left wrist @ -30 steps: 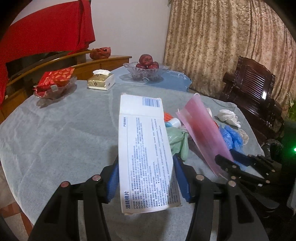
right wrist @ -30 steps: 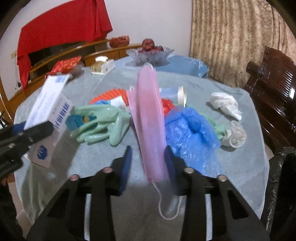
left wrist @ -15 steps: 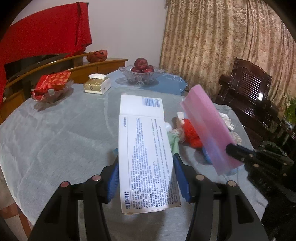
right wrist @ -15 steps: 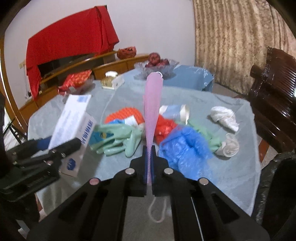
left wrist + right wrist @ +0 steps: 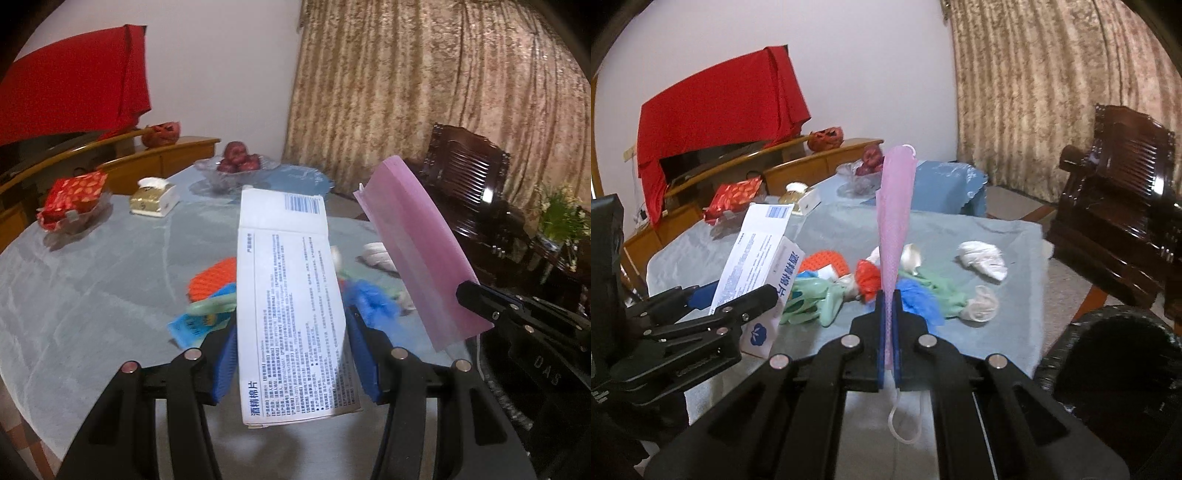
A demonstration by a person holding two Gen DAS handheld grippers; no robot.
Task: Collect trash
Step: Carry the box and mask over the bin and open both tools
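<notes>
Holding one piece of trash each, both tools are lifted clear of the tabletop (image 5: 1008, 236), and the relation that matters now is where the black trash bag (image 5: 1108, 354) lies from them: its dark rim fills the lower right of the right wrist view, just right of the right tool (image 5: 887, 332), while the left tool (image 5: 290, 354) sits at the far left of that same view, well apart from the bag with the right tool between. The right tool is pinched nearly shut on the pink face mask (image 5: 894, 221), whose long axis runs straight up the middle of the frame from the jaws, an ear loop (image 5: 905, 417) dangling below them. The left tool grips the white alcohol-pad box (image 5: 291, 302) across its short width at a medium opening, the box's long axis pointing up and away toward the frame centre. By my judgement the right tool is the nearer one and should swing right to drop first. More litter remains at mid-frame on the tabletop: green gloves (image 5: 820, 299), a blue plastic wad (image 5: 919, 299) and white crumpled tissue (image 5: 982, 258).
</notes>
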